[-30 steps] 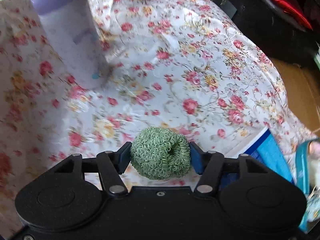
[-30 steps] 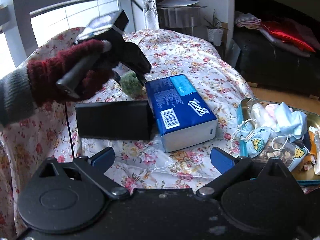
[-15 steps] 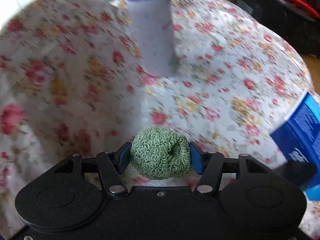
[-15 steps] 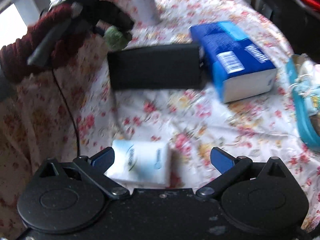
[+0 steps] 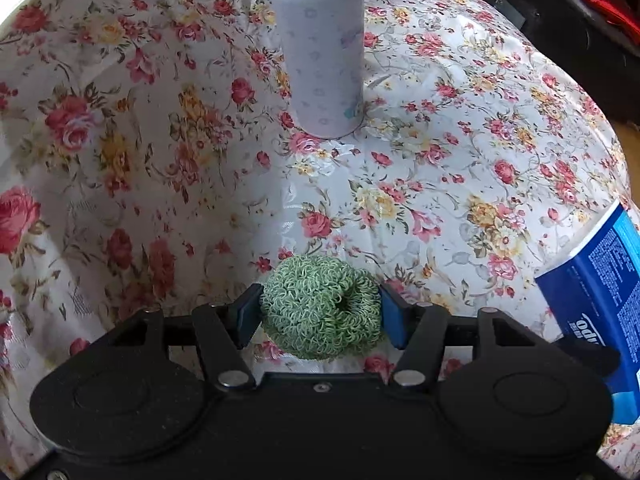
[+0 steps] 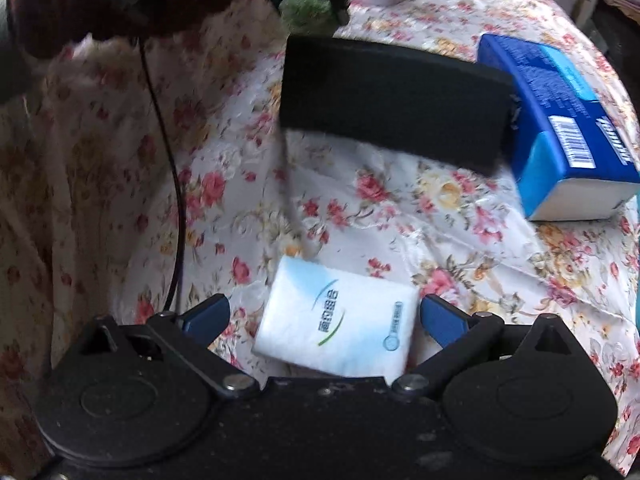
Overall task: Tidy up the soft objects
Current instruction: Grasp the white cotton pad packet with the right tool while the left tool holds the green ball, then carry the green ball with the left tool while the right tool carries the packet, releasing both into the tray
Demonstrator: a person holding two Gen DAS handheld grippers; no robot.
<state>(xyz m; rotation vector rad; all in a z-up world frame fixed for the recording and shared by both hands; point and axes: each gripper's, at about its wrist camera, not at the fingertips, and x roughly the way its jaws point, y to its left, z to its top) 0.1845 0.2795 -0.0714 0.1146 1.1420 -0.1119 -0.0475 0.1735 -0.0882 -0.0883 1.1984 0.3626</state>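
Note:
My left gripper (image 5: pixel 320 312) is shut on a green looped scrubber ball (image 5: pixel 320 312) and holds it just above the floral cloth; the ball also shows in the right wrist view (image 6: pixel 306 8). My right gripper (image 6: pixel 324 316) is open, its blue pads either side of a small white tissue pack (image 6: pixel 340 316) lying on the cloth. The pads do not touch the pack.
A pale purple bottle (image 5: pixel 320 52) stands upright ahead of the left gripper. A black rectangular block (image 6: pixel 392 100) lies beside a blue tissue box (image 6: pixel 560 120), which also shows in the left wrist view (image 5: pixel 604 292). A floral cloth (image 5: pixel 460 160) covers the round table. A black cable (image 6: pixel 172 160) hangs at left.
The right gripper moved down and left to the white tissue pack, now between its open pads. The left gripper swung with the ball to face the purple bottle.

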